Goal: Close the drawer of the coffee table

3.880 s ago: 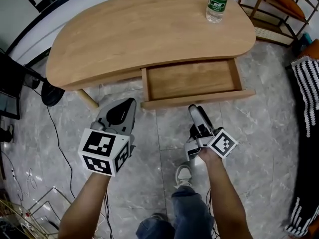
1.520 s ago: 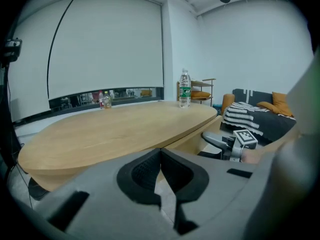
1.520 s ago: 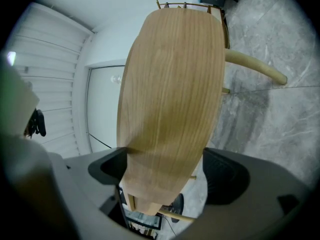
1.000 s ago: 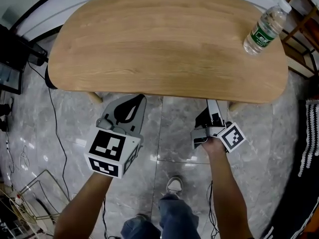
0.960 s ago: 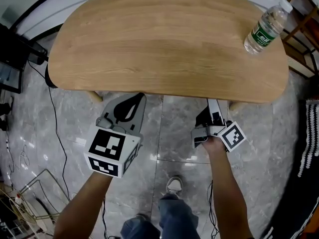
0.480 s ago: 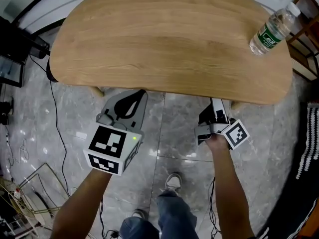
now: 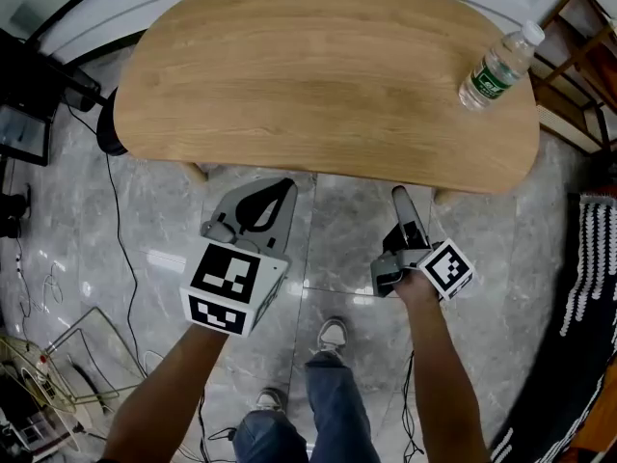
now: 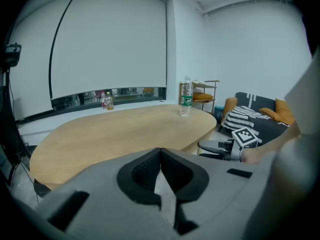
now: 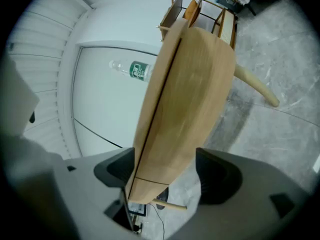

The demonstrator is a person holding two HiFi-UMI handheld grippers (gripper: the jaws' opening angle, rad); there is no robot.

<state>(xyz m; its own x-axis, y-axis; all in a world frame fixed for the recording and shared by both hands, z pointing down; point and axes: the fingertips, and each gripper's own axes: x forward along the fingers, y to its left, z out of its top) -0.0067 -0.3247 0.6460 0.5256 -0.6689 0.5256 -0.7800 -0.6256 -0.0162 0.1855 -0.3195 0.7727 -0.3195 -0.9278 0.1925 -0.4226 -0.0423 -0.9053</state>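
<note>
The wooden coffee table (image 7: 328, 75) fills the top of the head view, and no drawer sticks out from under its top. My left gripper (image 7: 282, 185) hovers just in front of the table's near edge, its jaws shut on nothing (image 8: 160, 151). To its right, my right gripper (image 7: 397, 194) is turned on its side, a little short of the same edge. Its jaws are closing and still stand apart (image 9: 165, 173), with nothing between the pads. Beyond them I see the table's edge (image 9: 190, 84) close up. A water bottle (image 7: 490, 70) stands on the table's far right.
Black equipment (image 7: 24, 128) and cables (image 7: 116, 249) lie on the floor at left. A wire rack (image 7: 48, 374) is at bottom left, a wooden shelf (image 7: 569, 27) at top right, a striped cushion (image 7: 590, 278) at right. The person's shoe (image 7: 333, 334) is between the grippers.
The drawer, open some seconds ago, is now shut under the top. Both grippers have drawn back slightly from the table's edge. The right gripper's tip no longer reaches under it.
</note>
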